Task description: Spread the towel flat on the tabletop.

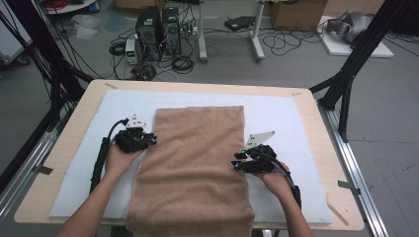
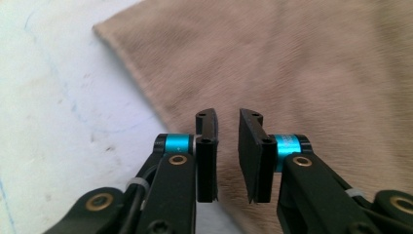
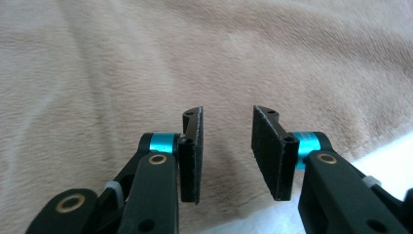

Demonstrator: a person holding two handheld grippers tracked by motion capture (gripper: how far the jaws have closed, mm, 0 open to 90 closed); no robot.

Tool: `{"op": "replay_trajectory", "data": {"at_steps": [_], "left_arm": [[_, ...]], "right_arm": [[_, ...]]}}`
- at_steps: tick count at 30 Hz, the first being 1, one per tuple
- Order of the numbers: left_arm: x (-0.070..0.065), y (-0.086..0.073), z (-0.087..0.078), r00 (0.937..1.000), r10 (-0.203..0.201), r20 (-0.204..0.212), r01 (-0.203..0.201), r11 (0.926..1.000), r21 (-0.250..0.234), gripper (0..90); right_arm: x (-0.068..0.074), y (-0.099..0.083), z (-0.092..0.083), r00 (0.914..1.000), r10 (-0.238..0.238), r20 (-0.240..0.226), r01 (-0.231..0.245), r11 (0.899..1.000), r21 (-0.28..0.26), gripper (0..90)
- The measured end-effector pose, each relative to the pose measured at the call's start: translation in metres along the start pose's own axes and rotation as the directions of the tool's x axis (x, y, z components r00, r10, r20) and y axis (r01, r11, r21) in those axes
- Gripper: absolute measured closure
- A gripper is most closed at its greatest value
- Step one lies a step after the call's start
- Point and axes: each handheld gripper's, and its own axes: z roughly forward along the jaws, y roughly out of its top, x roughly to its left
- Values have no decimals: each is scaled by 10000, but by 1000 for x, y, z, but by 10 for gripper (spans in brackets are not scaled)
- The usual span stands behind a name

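White foam sheeting [image 1: 89, 148] covered the wooden table [image 1: 321, 128], and the brown towel [image 1: 195, 163] lay flat down its middle, its near end draped over the table's front edge. The towel looked soft, light and limp, a plush pile that would sag and fold wherever it was lifted, with nothing fragile about it. The long side hems seemed the sensible places to pinch. The left gripper [image 1: 141, 139] sat at the towel's left hem, its jaws parted by a narrow gap with no cloth between them; the pads [image 2: 207, 156] straddled the hem line over foam and pile. The right gripper [image 1: 247, 162] sat at the towel's right hem, jaws spread wider, also empty over the nap. Bare foam either side of the towel and beyond its far end left ample room to fold.
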Motion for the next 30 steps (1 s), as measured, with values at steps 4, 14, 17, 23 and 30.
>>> {"op": "replay_trajectory", "data": {"at_steps": [4, 14, 17, 23, 30], "left_arm": [[-12, -4, -1, 9962, 652, 576, -677, 9967, 439, 664], [-16, -12, 11, 9924, 1024, 687, -1095, 9880, 1089, 857], [-11, -11, 13, 9959, 898, 129, -906, 9917, 910, 862], [-3, -9, 15, 9988, 212, -446, -196, 9991, 367, 807], [-12, -9, -9, 9989, 457, -55, -458, 9988, -169, 679]], "right_arm": [[2, -1, 0, 9999, -15, -105, 16, 9999, 136, 615], [-9, -2, 19, 9996, 213, -186, -196, 9958, 891, 867], [-13, 1, 18, 9988, 194, 444, -228, 9967, 782, 877], [-29, -3, 15, 9893, 904, 1144, -922, 9957, 103, 834], [-13, -3, 4, 9974, 550, 469, -548, 9985, -59, 743]]}}
